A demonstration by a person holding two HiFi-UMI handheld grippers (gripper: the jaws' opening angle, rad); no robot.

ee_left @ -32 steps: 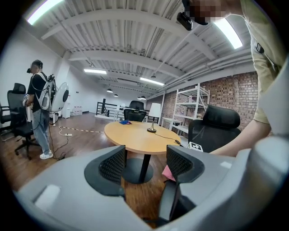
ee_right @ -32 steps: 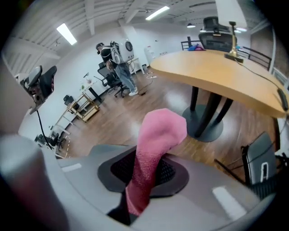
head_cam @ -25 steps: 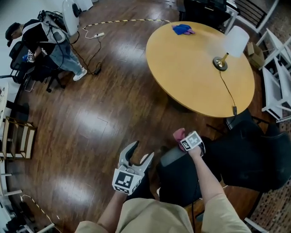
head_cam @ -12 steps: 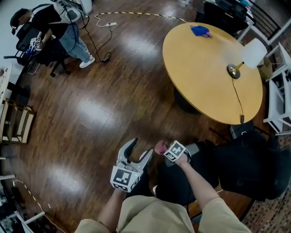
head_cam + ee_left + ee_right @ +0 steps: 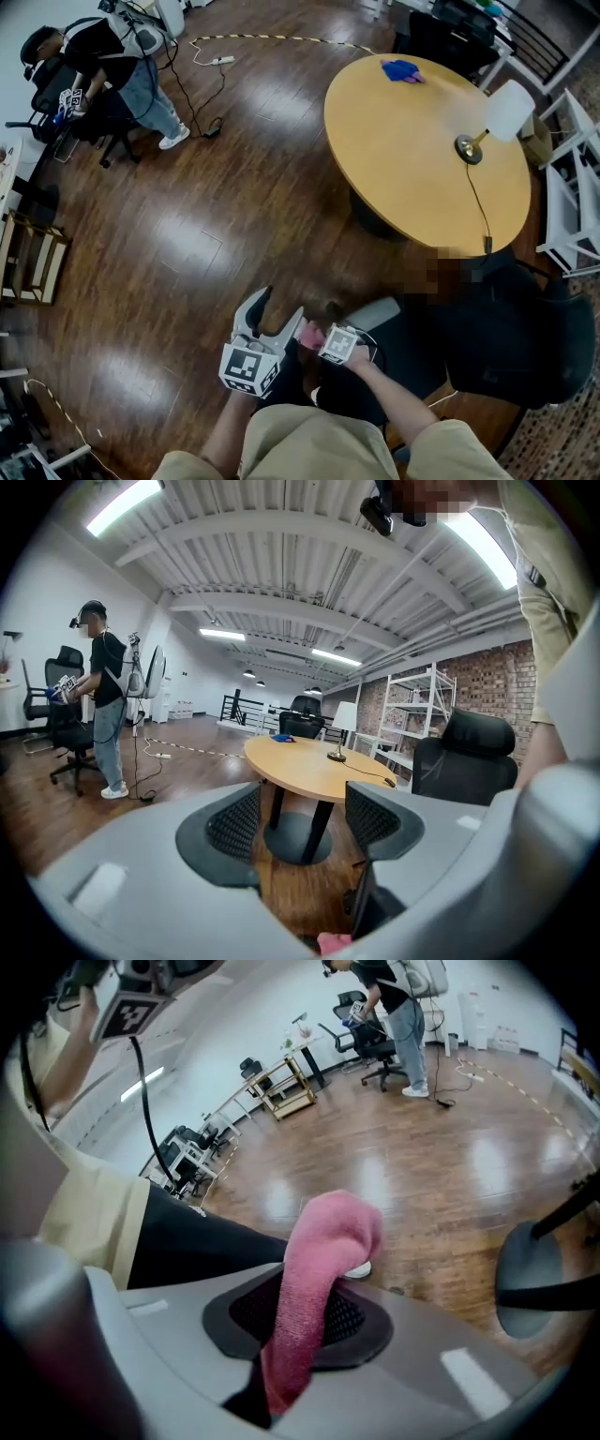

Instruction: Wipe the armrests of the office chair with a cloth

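Right gripper view: the right gripper is clamped on a pink cloth. The jaws pinch one bunched end, and the free end arches up and out past the tips. Left gripper view: the left gripper stands spread, with nothing between its jaws.

Head view: the cloth sits just beside the left gripper's nearer jaw, low in front of the person. The grey armrest of the office chair lies near the cloth, to its right, and is not in contact with it.

Handling, as judged:
- **Cloth:** it is light, soft, limp terry. It drapes under its own weight and gives no resistance.
- **Grip point:** hold the bunched end and present the free fold as the wiping face. A pinch too close to the edge risks the cloth pulling out under drag.
- **Armrest:** the pad appears stiff and smooth. Press lightly, since the chair may swivel under side load.
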